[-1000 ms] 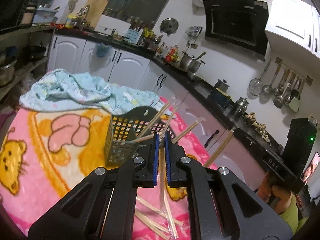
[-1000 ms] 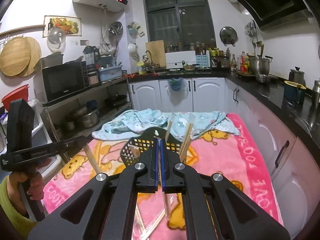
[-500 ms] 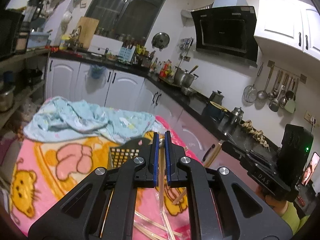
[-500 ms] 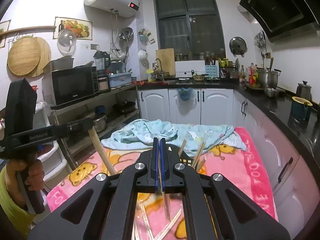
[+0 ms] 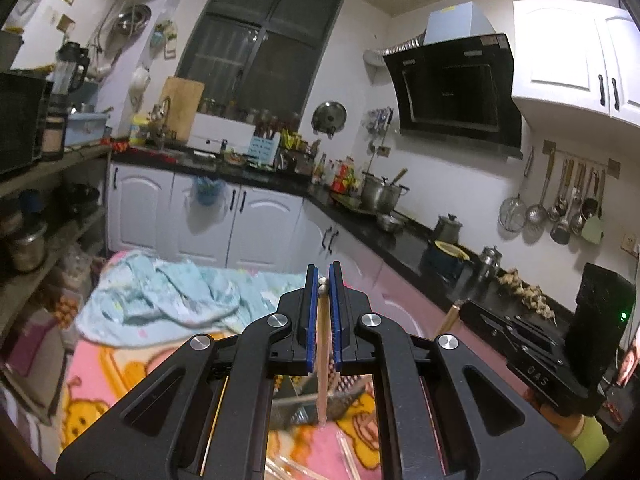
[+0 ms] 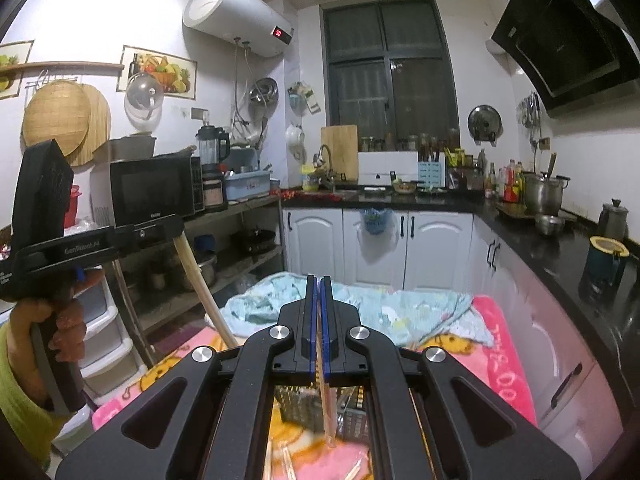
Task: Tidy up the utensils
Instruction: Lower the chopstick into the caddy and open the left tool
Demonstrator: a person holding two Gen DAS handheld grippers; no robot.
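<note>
Left gripper (image 5: 323, 280): the blue pads are closed on a pair of chopsticks (image 5: 322, 356). The rounded tips of the pair show between the pad ends, and the shafts hang down through the gap between the two arms. The right gripper (image 5: 516, 334) sits to the right of it, gripped by a hand (image 5: 560, 412) in a green sleeve, with a wooden stick (image 5: 450, 316) projecting from its nose.

Right gripper, own view (image 6: 317, 280): the pads are pressed almost together on a thin chopstick (image 6: 326, 392). The shaft runs down from the pads toward the basket below. In this view the left gripper (image 6: 100, 240) lies to the left, gripped by the other hand (image 6: 60, 320), and a wooden shaft (image 6: 204, 292) slants down from its nose.

Directly below both sets of tongs stands a dark mesh utensil basket (image 6: 304, 404), partly hidden by the arms. Further chopsticks in clear wrappers (image 6: 288, 460) lie loose on a pink cartoon-print blanket (image 6: 500, 356) at the near side of the basket.

Beyond the basket, a crumpled light-blue cloth (image 5: 168, 296) lies on the far end of the blanket.

Behind that stand white cabinets (image 6: 380, 240) under a black countertop (image 6: 540, 248). A dark window (image 6: 392, 68) closes the back wall.
</note>
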